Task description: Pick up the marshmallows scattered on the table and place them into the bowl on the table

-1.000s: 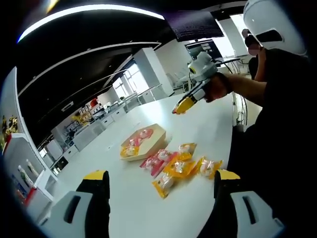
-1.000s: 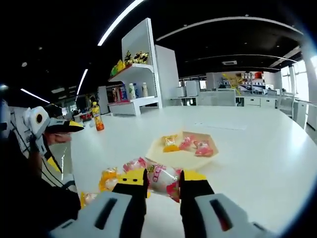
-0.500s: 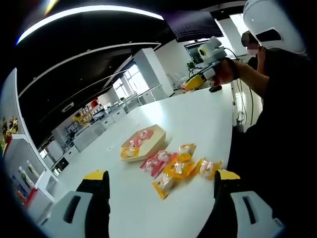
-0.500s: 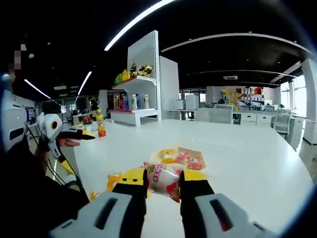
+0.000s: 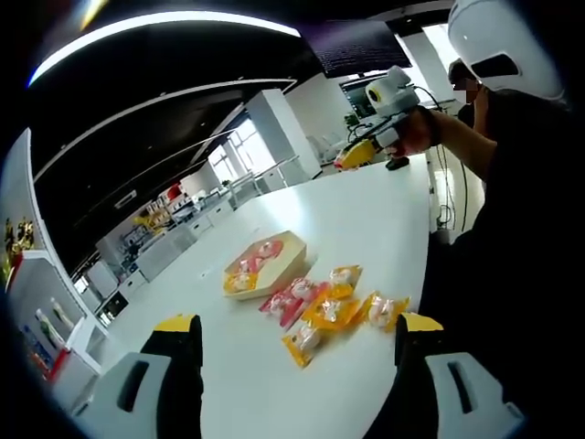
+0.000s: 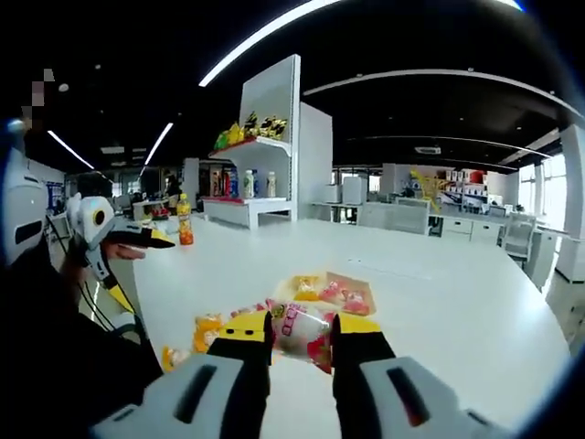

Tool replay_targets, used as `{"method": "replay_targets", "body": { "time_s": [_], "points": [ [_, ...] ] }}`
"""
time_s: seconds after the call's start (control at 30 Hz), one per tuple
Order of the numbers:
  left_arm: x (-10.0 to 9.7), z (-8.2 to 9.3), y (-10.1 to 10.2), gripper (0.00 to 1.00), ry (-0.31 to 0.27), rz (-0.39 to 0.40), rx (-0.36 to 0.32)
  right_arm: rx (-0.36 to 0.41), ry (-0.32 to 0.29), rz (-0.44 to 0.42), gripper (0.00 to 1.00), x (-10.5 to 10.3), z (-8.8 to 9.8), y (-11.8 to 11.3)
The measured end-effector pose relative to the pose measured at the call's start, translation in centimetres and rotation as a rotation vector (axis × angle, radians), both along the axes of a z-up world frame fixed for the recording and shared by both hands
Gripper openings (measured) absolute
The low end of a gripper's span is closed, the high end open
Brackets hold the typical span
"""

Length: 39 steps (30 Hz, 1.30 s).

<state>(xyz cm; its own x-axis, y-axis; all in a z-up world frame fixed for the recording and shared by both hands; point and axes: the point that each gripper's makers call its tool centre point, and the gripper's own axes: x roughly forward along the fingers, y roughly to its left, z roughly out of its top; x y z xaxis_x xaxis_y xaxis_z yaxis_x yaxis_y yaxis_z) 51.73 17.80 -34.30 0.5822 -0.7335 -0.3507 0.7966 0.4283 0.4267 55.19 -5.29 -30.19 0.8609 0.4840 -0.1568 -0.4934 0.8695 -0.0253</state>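
A shallow wooden bowl [image 5: 294, 246] sits mid-table with pink and yellow marshmallow packets in it. Several more packets [image 5: 334, 307] lie scattered just in front of it. My left gripper [image 5: 297, 323] hovers open and wide above the near packets, holding nothing. My right gripper [image 6: 302, 327] is shut on a pink-and-white marshmallow packet [image 6: 297, 334], held in the air short of the bowl [image 6: 353, 280]. In the left gripper view the right gripper [image 5: 355, 156] is raised high at the far right, in a hand. The left gripper [image 6: 137, 240] shows at the left of the right gripper view.
The long white table [image 5: 366, 210] runs on past the bowl. An orange bottle [image 6: 185, 225] stands far left on it, before a shelf unit [image 6: 260, 146]. The person's dark torso [image 5: 521, 238] borders the table's edge. Two packets [image 6: 208, 329] lie near that edge.
The right gripper has risen with the packet and moved away from the table, mostly in the first half second. The left gripper has stayed put and open.
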Motion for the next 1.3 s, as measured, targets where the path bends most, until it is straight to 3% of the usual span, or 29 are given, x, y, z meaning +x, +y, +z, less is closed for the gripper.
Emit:
{"method": "replay_targets", "body": {
  "time_s": [0.93,1.3],
  "points": [
    [-0.1,-0.1,0.2,0.86,-0.001,-0.003,0.007,0.061,0.024,-0.003,0.23,0.4,0.0,0.0],
    [-0.1,-0.1,0.1,0.86,-0.004,-0.004,0.009,0.086,0.023,-0.012,0.23,1.9,0.4,-0.2]
  ]
}}
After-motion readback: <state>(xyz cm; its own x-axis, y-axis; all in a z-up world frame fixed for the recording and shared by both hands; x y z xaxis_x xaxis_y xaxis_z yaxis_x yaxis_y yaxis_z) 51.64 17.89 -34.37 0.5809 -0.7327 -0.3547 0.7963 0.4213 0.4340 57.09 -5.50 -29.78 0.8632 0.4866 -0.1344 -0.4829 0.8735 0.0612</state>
